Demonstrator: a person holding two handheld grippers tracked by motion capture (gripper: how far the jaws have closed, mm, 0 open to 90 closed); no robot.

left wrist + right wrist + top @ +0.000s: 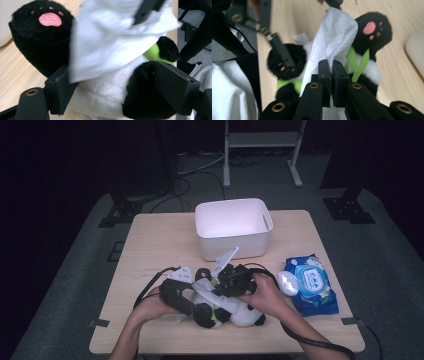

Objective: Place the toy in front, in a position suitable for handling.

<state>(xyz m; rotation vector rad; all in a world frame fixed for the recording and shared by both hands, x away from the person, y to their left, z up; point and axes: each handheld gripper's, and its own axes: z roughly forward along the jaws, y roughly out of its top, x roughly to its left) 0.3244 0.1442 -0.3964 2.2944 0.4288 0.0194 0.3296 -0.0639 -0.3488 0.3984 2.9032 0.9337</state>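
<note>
A black-and-white panda plush (246,316) with a green leaf lies on its back near the table's front edge. My left gripper (186,301) comes in from the left, and in its own view the jaws press both sides of the panda's body (105,100). My right gripper (223,286) sits over the toy from the right, shut on a white wipe (334,35) that drapes across the panda's belly (369,70). The same wipe (107,42) hangs over the panda in the left gripper view. A paw with pink pads (374,27) points up.
An empty white bin (232,245) stands just behind the toy at mid-table. A blue pack of wet wipes (312,285) with its lid flipped open lies to the right. Bare wood lies to the left of the bin (160,245).
</note>
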